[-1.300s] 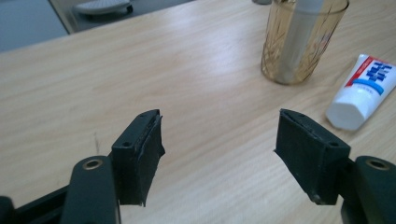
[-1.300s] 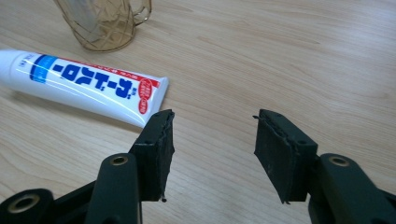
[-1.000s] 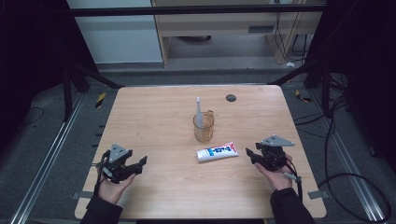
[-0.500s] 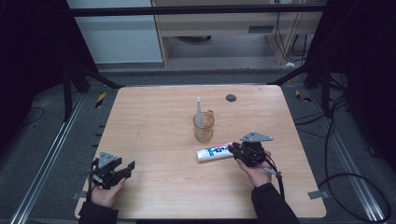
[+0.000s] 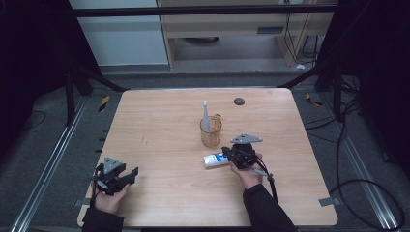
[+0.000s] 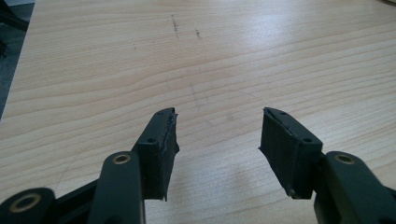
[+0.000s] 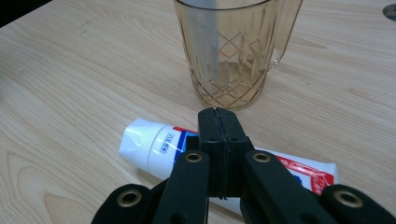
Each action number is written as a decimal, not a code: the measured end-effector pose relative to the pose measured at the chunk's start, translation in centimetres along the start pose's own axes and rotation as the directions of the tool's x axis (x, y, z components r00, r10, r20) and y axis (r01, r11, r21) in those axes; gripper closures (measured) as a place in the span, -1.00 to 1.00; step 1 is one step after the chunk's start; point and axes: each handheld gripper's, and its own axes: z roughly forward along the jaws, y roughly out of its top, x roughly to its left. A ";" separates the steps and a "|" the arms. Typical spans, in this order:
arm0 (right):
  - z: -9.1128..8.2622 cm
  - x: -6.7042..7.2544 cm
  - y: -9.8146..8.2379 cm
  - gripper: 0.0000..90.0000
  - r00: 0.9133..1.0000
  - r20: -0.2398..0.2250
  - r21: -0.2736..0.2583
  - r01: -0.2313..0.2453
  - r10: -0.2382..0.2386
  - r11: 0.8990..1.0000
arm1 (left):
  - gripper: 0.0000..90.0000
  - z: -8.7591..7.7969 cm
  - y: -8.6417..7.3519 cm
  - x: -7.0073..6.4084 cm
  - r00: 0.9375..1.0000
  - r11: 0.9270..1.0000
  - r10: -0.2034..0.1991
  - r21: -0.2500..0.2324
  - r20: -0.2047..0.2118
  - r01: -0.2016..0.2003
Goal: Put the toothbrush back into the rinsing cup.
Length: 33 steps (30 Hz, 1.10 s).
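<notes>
A white, blue and red toothpaste tube (image 5: 212, 160) (image 7: 152, 145) lies flat on the wooden table (image 5: 154, 121), just in front of an amber glass cup (image 5: 211, 133) (image 7: 229, 56). A white toothbrush (image 5: 205, 112) stands in the cup. My right gripper (image 5: 226, 152) (image 7: 218, 113) hovers over the middle of the tube, its jaws pressed together with nothing between them. My left gripper (image 5: 132, 173) (image 6: 218, 128) rests near the table's front left corner. Its jaws have just been closing a little but stand well apart over bare wood, holding nothing.
A small dark round disc (image 5: 239, 101) lies on the table behind the cup. Metal rails, cables and dark stands surround the table. Bare wood stretches between the two hands.
My right gripper has moved left from the right side of the table to over the tube, and its jaws have shut. The left hand has drawn back toward the near left corner.
</notes>
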 end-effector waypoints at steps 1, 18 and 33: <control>0.1 0.1 0.0 1.00 1.000 0.000 0.002 0.004 -0.004 1.000 | 0.00 -0.1 0.0 0.0 1.000 1.000 -0.001 -0.004 -0.001 0.001; 4.2 1.8 0.3 1.00 1.000 0.008 0.033 0.014 -0.015 0.999 | -0.01 -0.3 0.1 -0.3 0.999 0.999 0.035 -0.010 -0.009 -0.035; 4.6 1.9 0.3 1.00 0.999 0.002 0.080 0.038 -0.038 0.996 | -0.02 -0.2 0.1 -0.3 0.999 0.999 0.041 0.000 -0.005 -0.041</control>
